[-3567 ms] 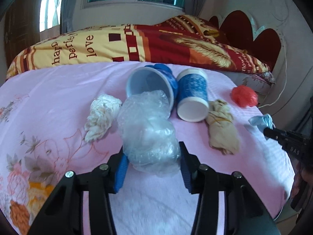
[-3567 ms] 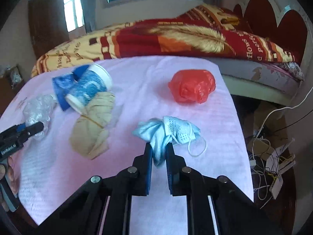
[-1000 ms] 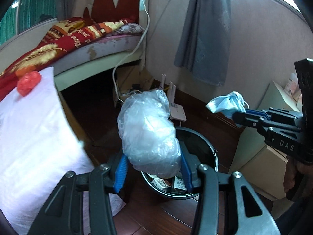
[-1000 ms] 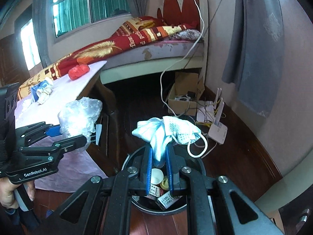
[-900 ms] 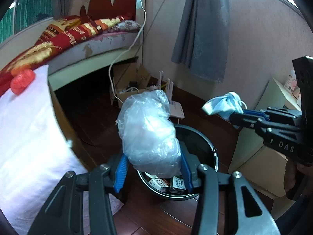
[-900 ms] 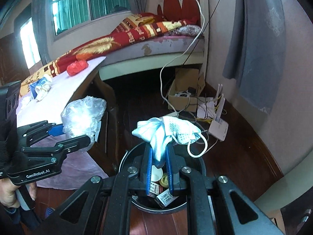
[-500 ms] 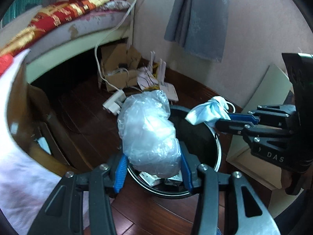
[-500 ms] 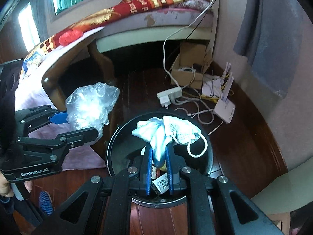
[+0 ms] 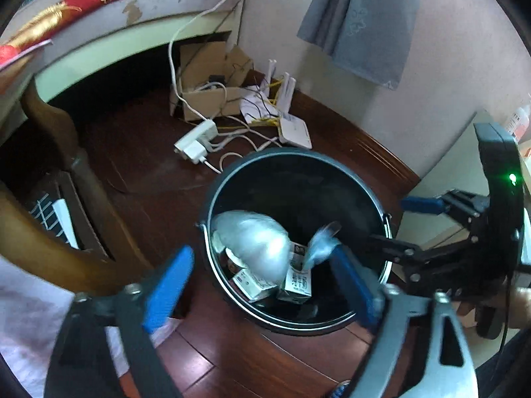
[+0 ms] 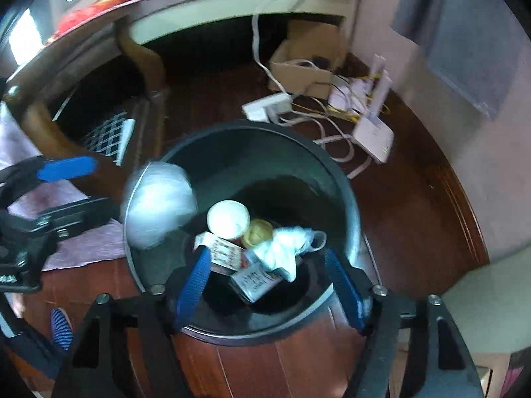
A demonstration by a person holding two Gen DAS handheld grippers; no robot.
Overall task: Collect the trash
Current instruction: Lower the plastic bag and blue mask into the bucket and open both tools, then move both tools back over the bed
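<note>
Since half a second ago both grippers have let go: the plastic bag [image 9: 255,242] no longer sits between the left gripper [image 9: 262,282] fingers, and the mask [image 10: 285,245] has left the right gripper [image 10: 268,290]. Both pieces are now down in the bin [image 9: 335,175], blurred in both views

Left gripper: its blue fingers [image 9: 166,285] are spread wide and opening, with nothing pressed between them; the bag lies beyond them, inside the bin near its left wall. Right gripper: its fingers [image 10: 194,280] are likewise wide apart and opening, empty, poised over the near rim of the bin. In the left wrist view the right gripper enters from the right edge, one finger over the bin's right rim, a hand [image 9: 488,308] behind it

Inside the bin, the right wrist view shows the mask lying on small printed cartons [image 10: 255,280], beside a white cup [image 10: 228,219] and a yellowish lid [image 10: 257,232]. The bag is at the left side, touching or just over the rim; I cannot tell whether it has come to rest

The bin stands on the dark wooden floor [image 9: 232,358]. Behind it lie a white power strip [image 9: 195,139], a router [image 9: 293,129], tangled cables and a cardboard box [image 9: 205,99]. A wooden table leg [image 9: 66,152] stands left of the bin, with pink cloth [image 9: 23,325] hanging at the lower left. A grey curtain [image 9: 361,23] hangs on the wall
</note>
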